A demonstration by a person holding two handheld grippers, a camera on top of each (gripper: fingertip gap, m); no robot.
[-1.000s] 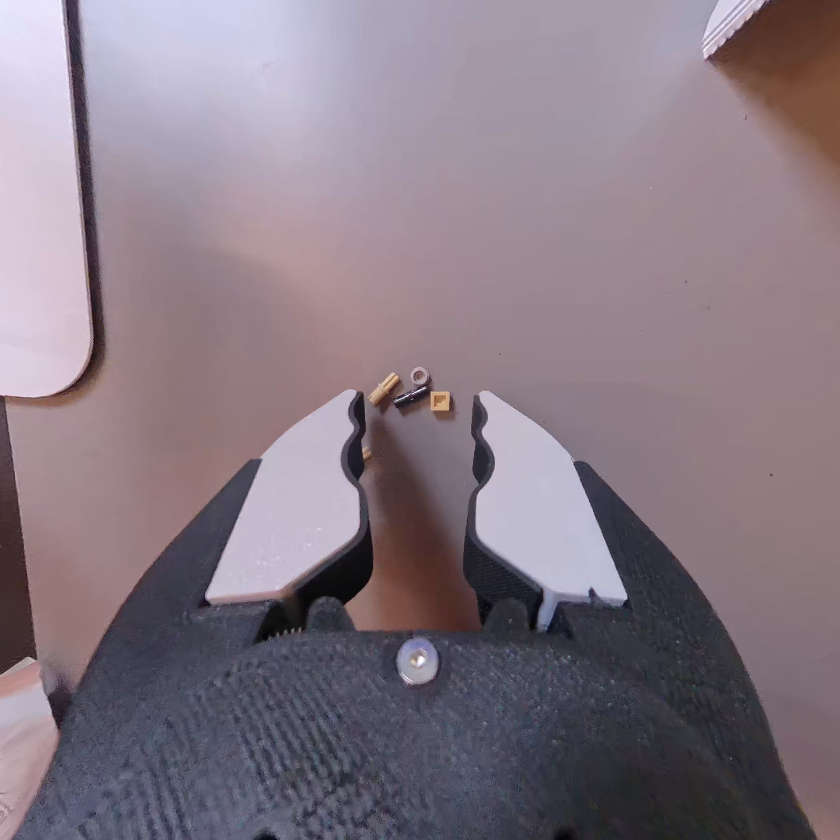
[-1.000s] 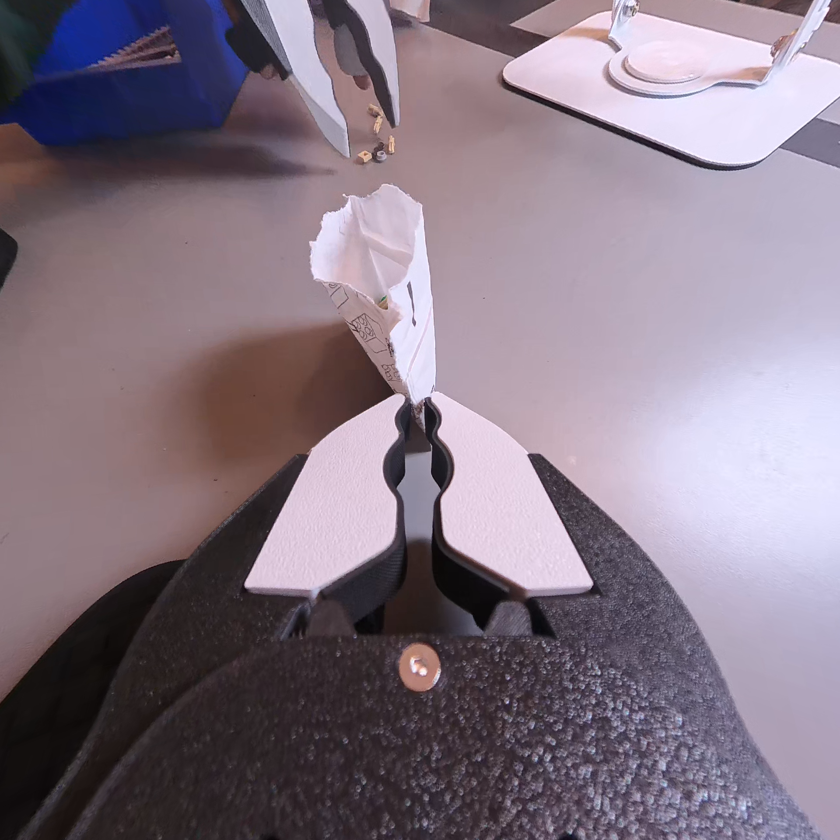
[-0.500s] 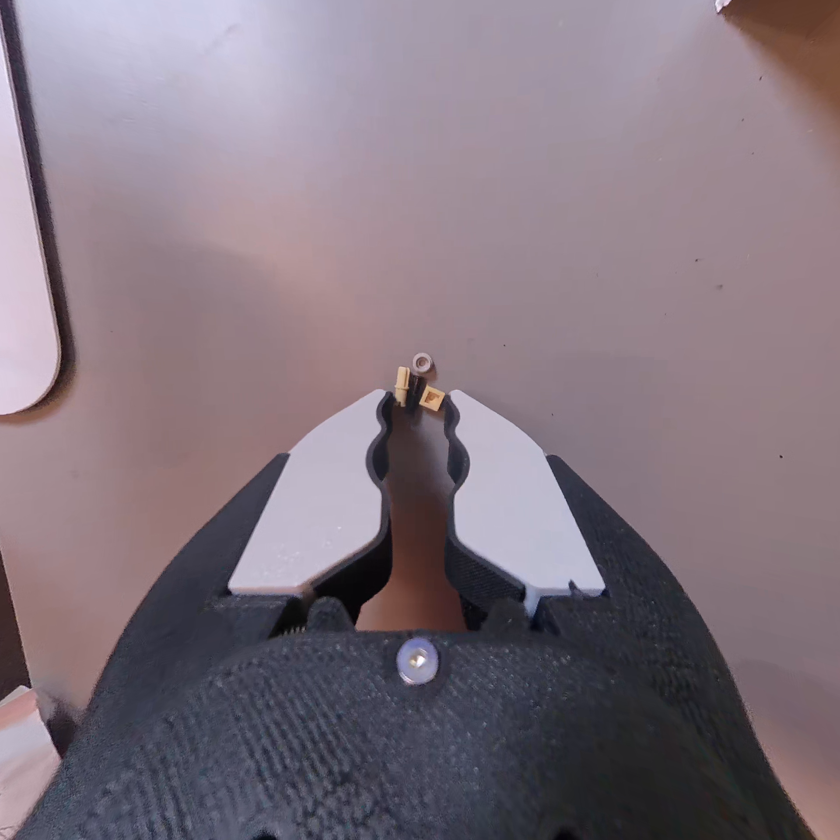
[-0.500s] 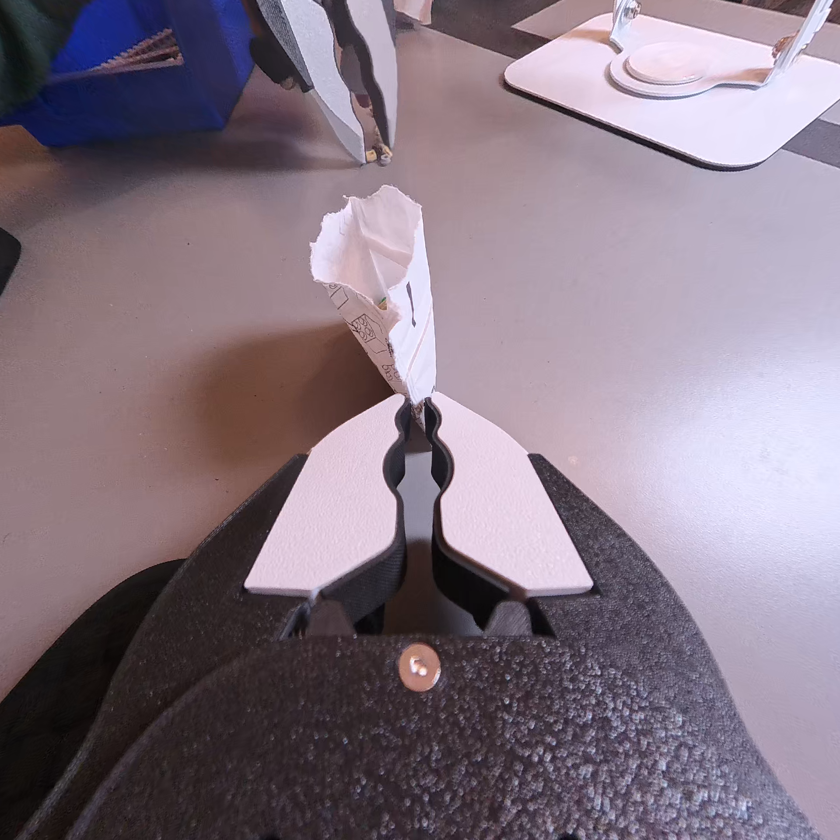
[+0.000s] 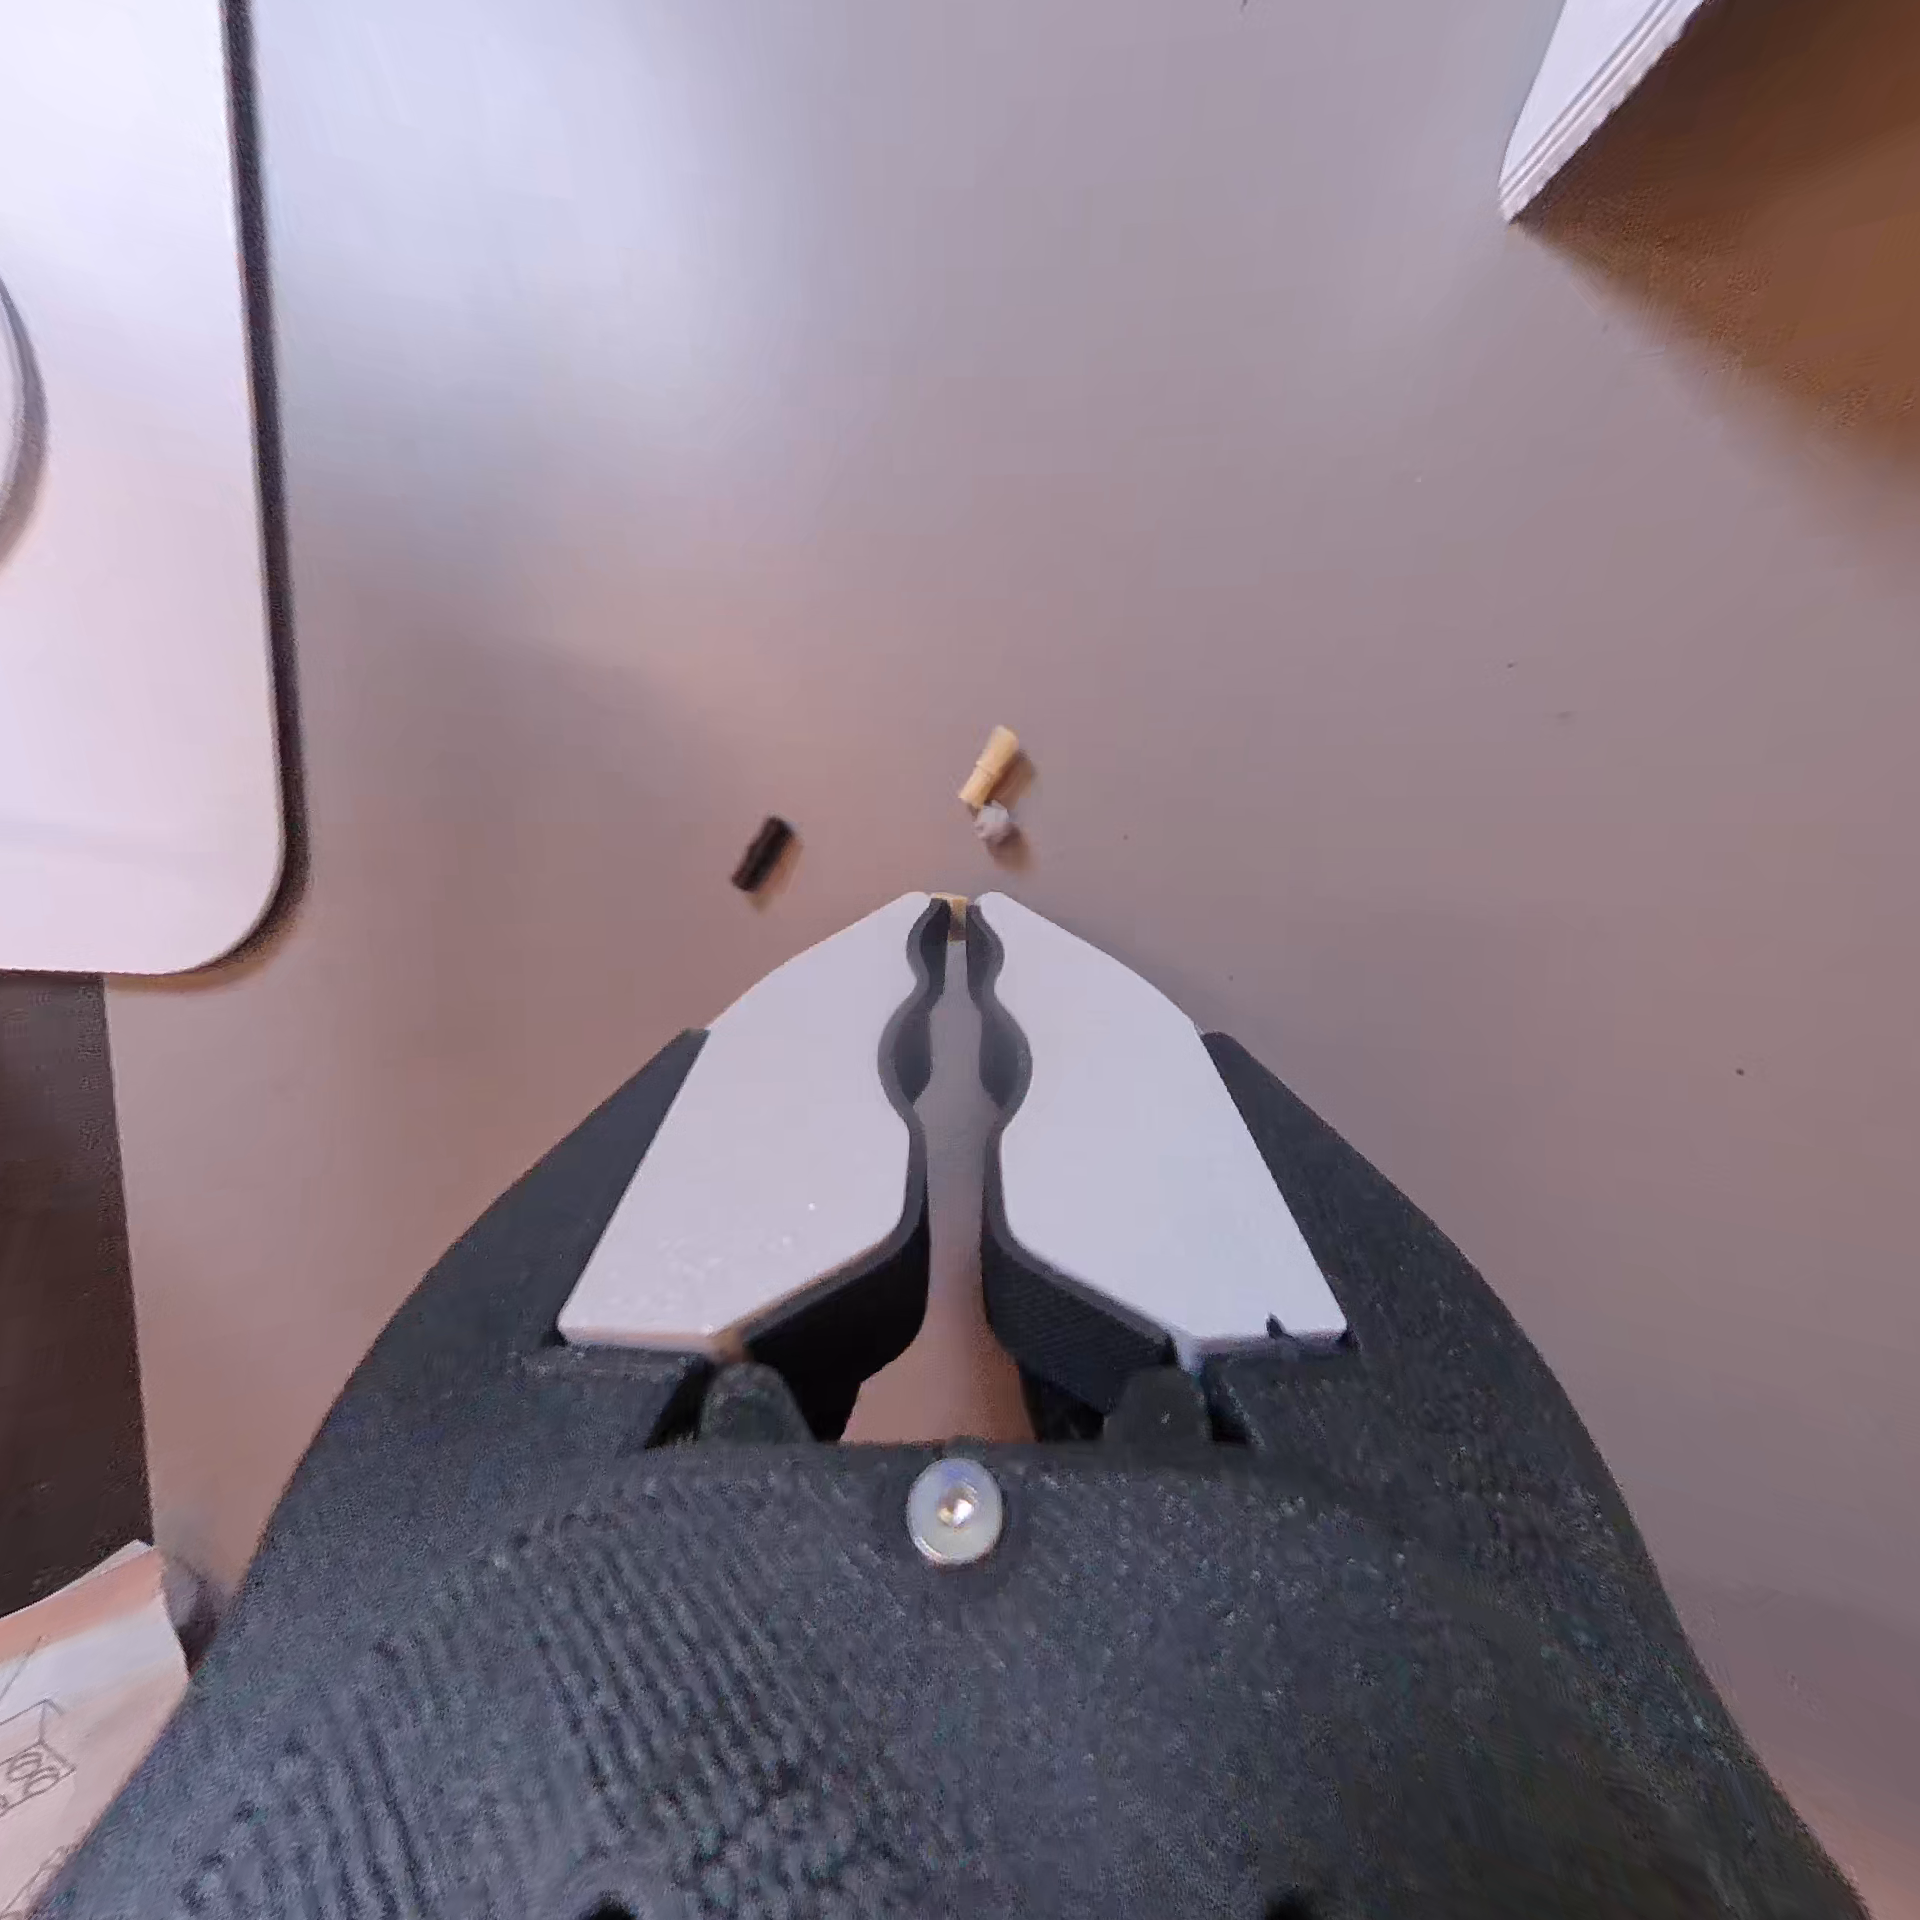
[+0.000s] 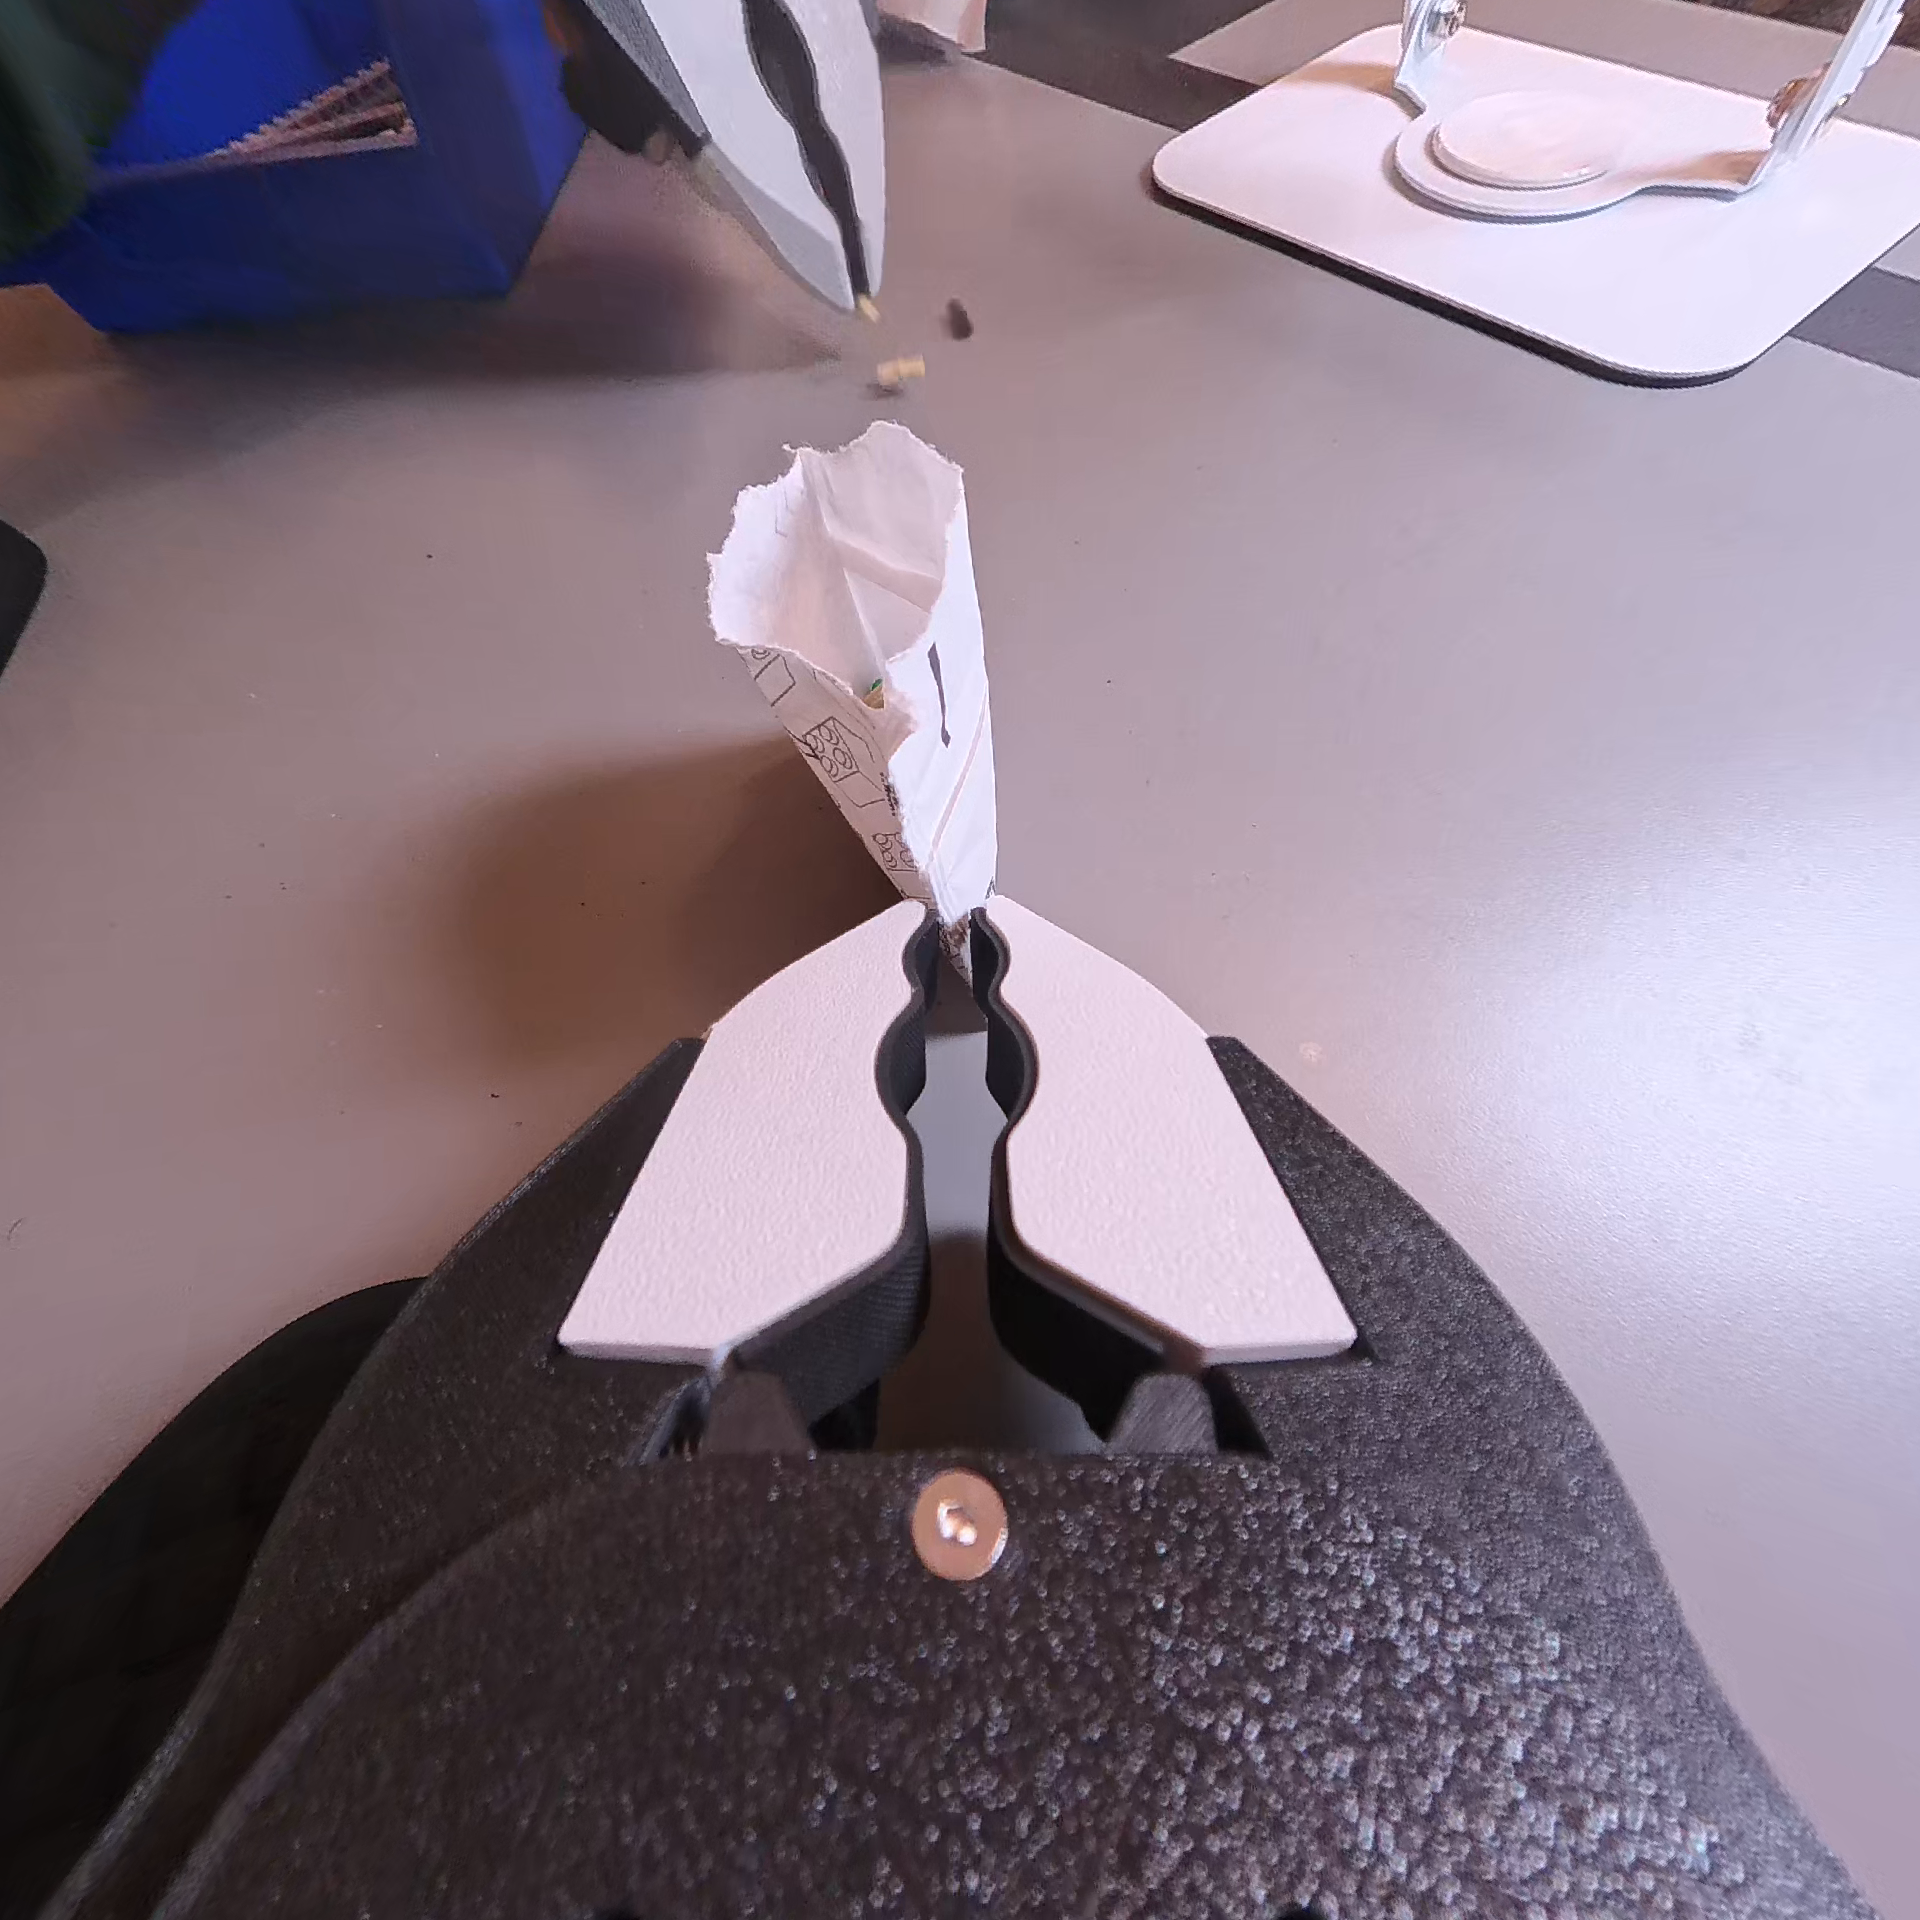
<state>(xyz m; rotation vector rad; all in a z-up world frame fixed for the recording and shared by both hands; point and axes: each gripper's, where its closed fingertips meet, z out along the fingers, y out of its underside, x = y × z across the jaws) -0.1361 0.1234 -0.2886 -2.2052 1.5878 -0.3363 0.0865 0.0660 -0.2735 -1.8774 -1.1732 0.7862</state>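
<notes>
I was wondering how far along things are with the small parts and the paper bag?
In hand: the left gripper pinches a small tan piece at its fingertips, lifted off the table. The right gripper holds the torn white paper bag, mouth open, something small already showing inside. Loose on the table: a black pin, a tan pin and a grey bit.

My work surface is a smooth grey-brown table (image 6: 1351, 727). Three tiny parts lie loose on it, close together: a black pin (image 5: 762, 852), a tan peg (image 5: 987, 764) and, touching the peg's near end, a small grey bit (image 5: 992, 824). A white flat plate with rounded corners (image 6: 1558, 281) rests farther off, a blue box (image 6: 260, 187) on my far left, and printed paper (image 5: 62, 1704) at the near edge.
</notes>
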